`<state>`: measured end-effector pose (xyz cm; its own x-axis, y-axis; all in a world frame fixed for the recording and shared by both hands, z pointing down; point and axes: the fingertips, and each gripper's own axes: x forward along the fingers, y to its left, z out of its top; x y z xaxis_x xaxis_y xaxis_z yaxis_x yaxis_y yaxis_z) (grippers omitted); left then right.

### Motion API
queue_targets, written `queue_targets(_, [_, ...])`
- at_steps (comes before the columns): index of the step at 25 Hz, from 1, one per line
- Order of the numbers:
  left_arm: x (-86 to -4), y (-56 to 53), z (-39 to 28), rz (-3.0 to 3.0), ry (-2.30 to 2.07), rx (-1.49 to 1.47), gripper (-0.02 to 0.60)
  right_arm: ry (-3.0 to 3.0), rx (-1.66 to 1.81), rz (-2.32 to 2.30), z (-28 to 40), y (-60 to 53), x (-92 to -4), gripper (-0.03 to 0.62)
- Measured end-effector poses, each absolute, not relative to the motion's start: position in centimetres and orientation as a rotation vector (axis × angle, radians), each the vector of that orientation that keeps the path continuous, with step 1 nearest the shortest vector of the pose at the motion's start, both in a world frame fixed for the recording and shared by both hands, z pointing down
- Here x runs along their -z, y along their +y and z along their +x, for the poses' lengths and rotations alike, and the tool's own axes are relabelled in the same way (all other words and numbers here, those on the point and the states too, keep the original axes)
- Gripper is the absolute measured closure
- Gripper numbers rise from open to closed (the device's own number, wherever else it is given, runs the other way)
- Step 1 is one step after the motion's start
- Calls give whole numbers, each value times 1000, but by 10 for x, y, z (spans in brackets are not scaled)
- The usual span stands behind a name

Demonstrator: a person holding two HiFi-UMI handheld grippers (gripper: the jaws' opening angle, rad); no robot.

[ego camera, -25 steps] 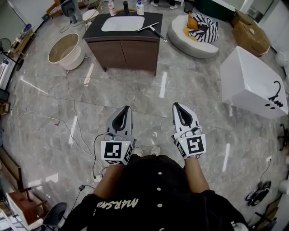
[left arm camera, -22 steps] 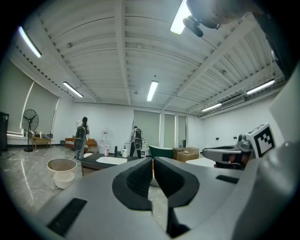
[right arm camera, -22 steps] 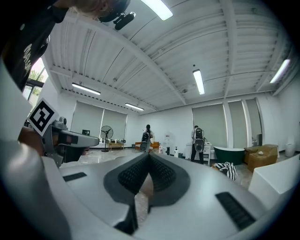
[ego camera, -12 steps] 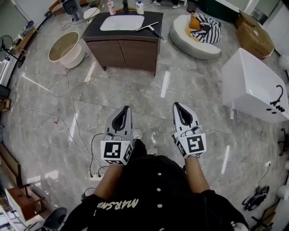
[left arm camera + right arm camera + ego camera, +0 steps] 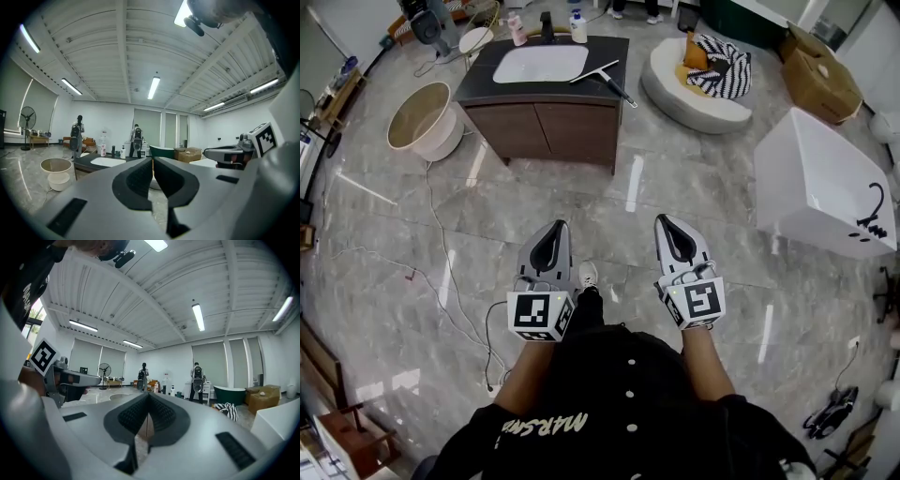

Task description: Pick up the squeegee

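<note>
The squeegee [image 5: 600, 76], pale blade and dark handle, lies on the dark vanity top [image 5: 478, 82] to the right of the white sink basin [image 5: 539, 64], its handle jutting over the right edge. My left gripper [image 5: 559, 226] and right gripper [image 5: 662, 221] are held level side by side over the marble floor, well short of the vanity. Both are shut with nothing between their jaws. In the left gripper view the left gripper [image 5: 153, 160] points at the vanity [image 5: 101, 162]. The right gripper [image 5: 148, 395] is shut and empty in its own view too.
Bottles [image 5: 577, 26] stand at the vanity's back edge. A round tub [image 5: 417, 117] sits left of it, a cushion seat with striped cloth [image 5: 698, 80] to its right, a white bathtub [image 5: 820, 183] farther right. A cable [image 5: 441, 248] trails over the floor. Two people [image 5: 77, 136] stand far off.
Both grippers and the person have moved forward towards the vanity, which now sits lower and nearer in the head view. The jaws stay shut.
</note>
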<state>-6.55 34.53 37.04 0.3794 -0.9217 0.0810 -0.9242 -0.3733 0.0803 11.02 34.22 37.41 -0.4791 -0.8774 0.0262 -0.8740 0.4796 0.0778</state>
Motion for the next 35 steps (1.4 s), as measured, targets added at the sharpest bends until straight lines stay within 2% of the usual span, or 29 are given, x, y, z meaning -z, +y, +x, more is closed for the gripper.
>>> queue_targets(20, [-358, 139, -97, 2568, -1611, -27, 563, -2606, 107, 1600, 69, 144, -358, 599])
queue_targets(35, [-374, 64, -114, 2575, -1529, -61, 563, -2544, 61, 1640, 54, 74, -372, 597])
